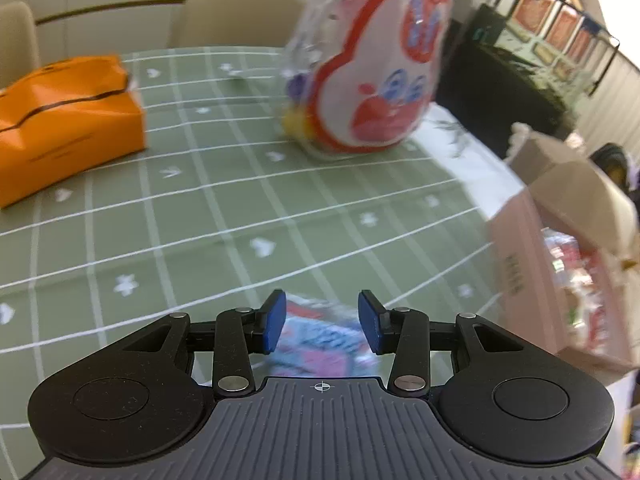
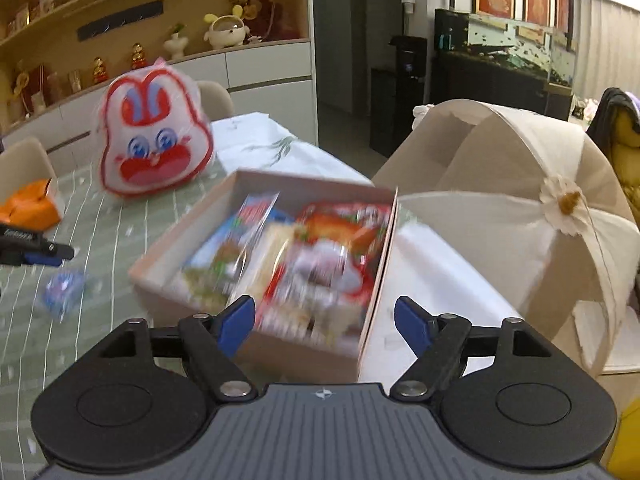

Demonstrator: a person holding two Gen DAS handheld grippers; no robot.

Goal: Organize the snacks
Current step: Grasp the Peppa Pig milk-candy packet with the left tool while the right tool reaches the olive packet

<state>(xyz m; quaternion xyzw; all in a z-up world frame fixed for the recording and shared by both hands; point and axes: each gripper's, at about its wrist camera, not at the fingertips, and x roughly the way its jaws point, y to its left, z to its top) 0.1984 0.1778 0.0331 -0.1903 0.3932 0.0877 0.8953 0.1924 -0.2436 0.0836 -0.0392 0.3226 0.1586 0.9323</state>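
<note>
My left gripper (image 1: 323,322) stands open just above the green checked tablecloth (image 1: 200,220). A small blue and pink snack packet (image 1: 320,344) lies on the cloth below and between its blue pads, which do not press it. The right wrist view shows that same packet (image 2: 64,288) lying apart from the left gripper (image 2: 40,250). My right gripper (image 2: 324,326) is wide open with nothing held, hovering over the near side of a pink box (image 2: 160,280) filled with several snack packets (image 2: 328,256). A rabbit-faced snack bag (image 1: 372,72) (image 2: 156,140) stands upright further back on the table.
An orange box (image 1: 68,120) (image 2: 32,204) sits at the left of the table. The pink box (image 1: 516,264) has its lid (image 2: 380,280) standing up on the right. A cream fabric cover with a daisy (image 2: 500,184) is beside it. Beige chairs (image 1: 240,12) line the far side.
</note>
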